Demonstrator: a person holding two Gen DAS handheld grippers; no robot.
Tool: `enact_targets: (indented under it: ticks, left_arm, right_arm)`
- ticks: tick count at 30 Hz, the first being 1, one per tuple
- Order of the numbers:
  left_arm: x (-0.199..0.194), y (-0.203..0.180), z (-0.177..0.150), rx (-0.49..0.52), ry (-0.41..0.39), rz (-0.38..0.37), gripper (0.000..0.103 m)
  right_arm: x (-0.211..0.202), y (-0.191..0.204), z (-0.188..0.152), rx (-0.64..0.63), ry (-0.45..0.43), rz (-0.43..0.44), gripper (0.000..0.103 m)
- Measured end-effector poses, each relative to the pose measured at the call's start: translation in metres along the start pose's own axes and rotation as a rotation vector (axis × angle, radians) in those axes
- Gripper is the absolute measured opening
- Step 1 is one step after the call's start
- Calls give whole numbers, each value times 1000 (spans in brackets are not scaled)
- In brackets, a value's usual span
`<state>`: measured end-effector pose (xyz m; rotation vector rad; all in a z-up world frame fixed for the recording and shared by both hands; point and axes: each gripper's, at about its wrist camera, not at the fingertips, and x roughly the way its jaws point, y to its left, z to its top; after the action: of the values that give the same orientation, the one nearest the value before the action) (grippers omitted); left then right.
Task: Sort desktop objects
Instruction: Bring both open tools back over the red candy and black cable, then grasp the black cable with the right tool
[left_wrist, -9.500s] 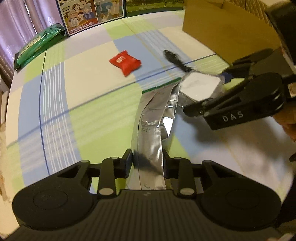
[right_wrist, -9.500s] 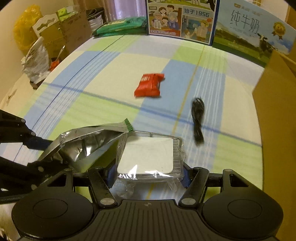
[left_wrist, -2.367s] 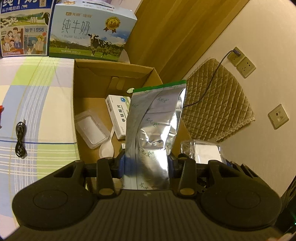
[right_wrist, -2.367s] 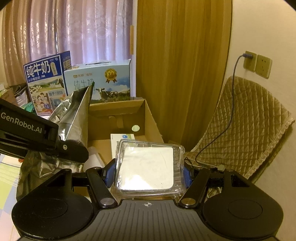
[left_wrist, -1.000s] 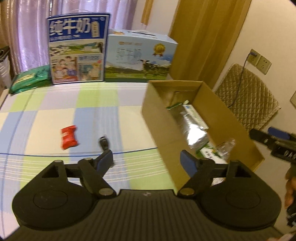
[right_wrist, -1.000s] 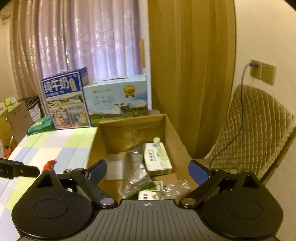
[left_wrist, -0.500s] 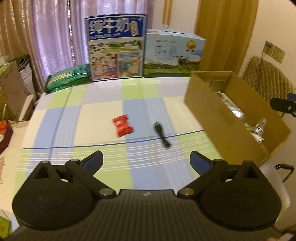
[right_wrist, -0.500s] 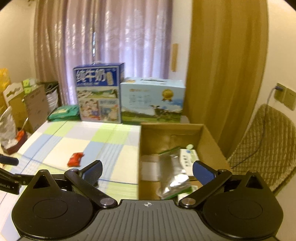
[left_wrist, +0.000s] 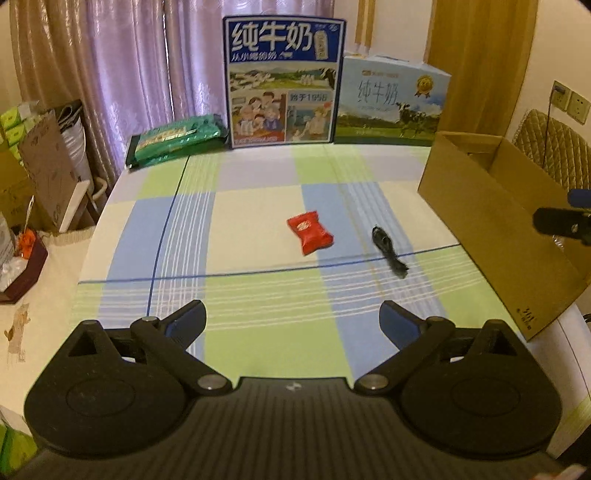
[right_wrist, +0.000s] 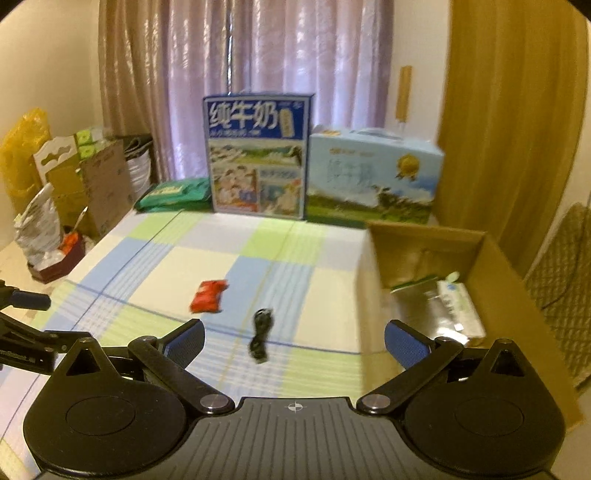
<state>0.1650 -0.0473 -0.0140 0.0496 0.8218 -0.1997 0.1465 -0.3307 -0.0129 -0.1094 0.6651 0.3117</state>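
Left wrist view is showing the left gripper (left_wrist: 292, 318) gaping wide and empty, facing the red packet (left_wrist: 309, 232) lying straight ahead on the checked tablecloth (left_wrist: 255, 206), the black cable (left_wrist: 388, 251) sitting nearer the equally empty, wide-open right gripper (right_wrist: 294, 341).

Cardboard box (left_wrist: 491, 221) contents hidden in left view, blurred in right.

curtains: sheer purple curtain (left_wrist: 122, 62) behind the table, mustard drape (right_wrist: 513, 122) to its right
walls: cream; socket (left_wrist: 569, 101) with a cable plugged in, right side
chair: quilted tan chair back (left_wrist: 550, 147) under the socket
table: checked tablecloth (left_wrist: 258, 177), green/blue/cream
light: warm, dim, indoor
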Motion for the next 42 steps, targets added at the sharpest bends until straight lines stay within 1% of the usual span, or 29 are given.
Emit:
enact_targets:
  ticks: [5, 9, 11, 14, 19, 22, 27, 34, 35, 39, 40, 42]
  left_arm:
    - [8, 9, -4, -50, 20, -13, 98]
    - [15, 12, -8, -45, 27, -5, 98]
    - [20, 14, -10, -44, 40, -2, 98]
    - [30, 17, -10, -39, 60, 25, 98]
    - [45, 19, -7, -57, 66, 16, 98]
    - [50, 16, 0, -48, 52, 14, 98]
    - [62, 15, 11, -15, 38, 26, 98]
    - [79, 25, 18, -52, 55, 22, 98]
    - [81, 26, 19, -54, 57, 22, 98]
    - [90, 26, 21, -43, 68, 27, 97]
    - [92, 26, 21, -42, 70, 31, 97]
    - [95, 25, 23, -45, 72, 32, 96]
  right_arm:
    - [27, 18, -8, 10, 40, 24, 101]
    - [49, 23, -19, 39, 82, 36, 101]
    - [61, 22, -25, 52, 112, 36, 101]
    - [74, 18, -28, 67, 137, 18, 101]
    - [90, 11, -36, 71, 161, 5, 101]
    - [101, 11, -37, 72, 185, 11, 101]
    - [114, 6, -34, 96, 175, 32, 101]
    - [137, 3, -27, 97, 162, 40, 100]
    - [141, 3, -27, 97, 165, 44, 99]
    - [155, 4, -27, 83, 190, 80, 83]
    - [157, 4, -28, 77, 192, 88, 81]
    - [161, 3, -28, 69, 192, 92, 74]
